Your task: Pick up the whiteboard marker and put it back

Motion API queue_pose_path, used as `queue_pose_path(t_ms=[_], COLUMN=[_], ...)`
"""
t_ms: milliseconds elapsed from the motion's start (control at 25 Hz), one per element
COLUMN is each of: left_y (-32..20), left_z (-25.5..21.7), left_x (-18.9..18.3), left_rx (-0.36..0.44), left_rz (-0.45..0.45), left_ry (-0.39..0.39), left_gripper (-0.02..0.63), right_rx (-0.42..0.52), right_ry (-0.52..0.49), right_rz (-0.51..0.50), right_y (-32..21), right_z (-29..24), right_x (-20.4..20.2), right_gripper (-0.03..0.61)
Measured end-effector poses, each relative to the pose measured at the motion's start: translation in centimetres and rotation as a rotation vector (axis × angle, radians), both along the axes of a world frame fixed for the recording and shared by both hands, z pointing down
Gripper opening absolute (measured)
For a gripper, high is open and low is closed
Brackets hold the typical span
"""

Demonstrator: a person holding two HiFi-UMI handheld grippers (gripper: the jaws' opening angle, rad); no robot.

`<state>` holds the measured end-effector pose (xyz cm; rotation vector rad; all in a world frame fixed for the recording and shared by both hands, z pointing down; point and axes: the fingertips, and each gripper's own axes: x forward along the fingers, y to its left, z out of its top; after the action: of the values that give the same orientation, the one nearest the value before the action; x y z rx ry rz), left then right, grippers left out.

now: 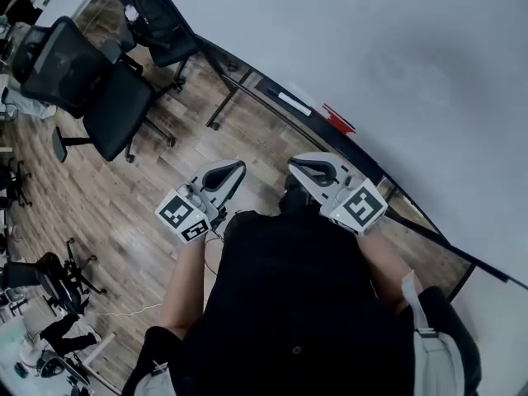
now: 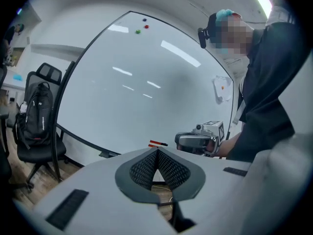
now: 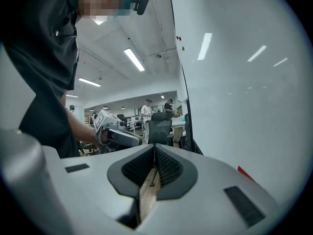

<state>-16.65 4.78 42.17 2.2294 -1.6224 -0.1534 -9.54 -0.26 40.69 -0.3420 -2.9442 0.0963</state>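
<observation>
Head view shows a person in a black top [image 1: 297,304] standing on a brown wood-plank floor [image 1: 124,196] beside a large white whiteboard [image 1: 396,56] in a black frame. The person holds both tools out in front, side by side and apart from each other.

The white-and-grey left gripper [image 1: 240,166] has its dark ribbed fingers [image 2: 143,169] pressed together at the tips, with nothing between them. The white-and-grey right gripper [image 1: 292,165] looks the same in the right gripper view: its fingers [image 3: 168,168] meet at the tips and hold nothing, and only floor shows through the slit below them.

The red whiteboard marker [image 1: 338,120] lies on the narrow black ledge [image 1: 247,77] along the bottom edge of the whiteboard. It lies lengthwise along the ledge, just beside a slim white object [image 1: 293,103] that I cannot identify. The marker is ahead of the right gripper and touches neither tool. It also shows as a red streak in the left gripper view [image 2: 157,143], above the closed tips [image 2: 157,152], and at the lower right of the right gripper view [image 3: 246,174].

Two black mesh office chairs [image 1: 107,97] stand on the floor to the left. A black backpack [image 2: 36,114] sits on a chair by the whiteboard's far end. Small red [image 2: 145,27], green [image 2: 138,31] and blue [image 2: 144,19] magnets dot the board's top corner.
</observation>
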Motion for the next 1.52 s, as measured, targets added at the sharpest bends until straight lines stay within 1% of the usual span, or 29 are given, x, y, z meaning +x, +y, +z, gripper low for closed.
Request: queue_pose_path(t_ms=[120,200,320,440,520,600,760,840,920,1000,1200,1280,1360,1520], left_y=[-2.7,-4.6,-6.8,-8.5,-9.8,-11.1,-13.2,-14.2,-15.0,-15.6,-16.4,-16.7,-17.1,-17.5], left_z=[-0.8,-1.2,-1.0,-0.4,-0.2,0.2,0.8,1.1,1.6,2.4,5.8,6.9,7.8,9.2], left_x=[-0.7,-0.7,-0.6,-0.9,-1.2,-1.8,-2.6,-3.0,-3.2,-3.3,-2.6,-2.1,-1.7,-1.0], left_rx=[0.000,-0.003,-0.015,-0.022,-0.018,-0.007,0.009,0.008,0.006,-0.002,-0.048,-0.062,-0.082,-0.141], left_rz=[0.007,0.034,0.113,0.208,0.268,0.335,0.478,0.567,0.660,0.733,0.870,0.901,0.910,0.895], left_ry=[-0.053,-0.081,-0.133,-0.195,-0.227,-0.240,-0.251,-0.291,-0.363,-0.451,-0.729,-0.824,-0.894,-0.964], left_gripper=[0.012,0.012,0.012,0.012,0.012,0.012,0.012,0.012,0.012,0.012,0.012,0.014,0.014,0.015], right_rx=[0.007,0.005,0.000,-0.001,0.000,-0.008,-0.043,-0.056,-0.057,-0.056,-0.082,-0.080,-0.072,-0.066], right_ry=[0.016,0.021,0.030,0.041,0.058,0.065,0.065,0.066,0.067,0.079,0.090,0.082,0.087,0.065], right_rz=[-0.026,-0.031,-0.004,0.048,0.097,0.167,0.348,0.458,0.558,0.631,0.763,0.802,0.821,0.817], right_y=[-1.3,-2.2,-3.2,-3.9,-4.8,-6.2,-8.9,-10.0,-10.7,-10.9,-10.2,-10.0,-9.8,-9.6], right_z=[0.7,1.0,1.3,1.4,1.6,1.7,1.6,1.5,1.2,1.3,1.8,1.6,1.2,1.0], right_x=[-0.3,-0.6,-1.1,-1.8,-2.2,-2.9,-4.0,-4.3,-4.4,-4.3,-2.5,-1.6,-0.7,2.0], right_gripper=[0.022,0.023,0.023,0.023,0.023,0.023,0.023,0.023,0.023,0.023,0.023,0.023,0.022,0.023])
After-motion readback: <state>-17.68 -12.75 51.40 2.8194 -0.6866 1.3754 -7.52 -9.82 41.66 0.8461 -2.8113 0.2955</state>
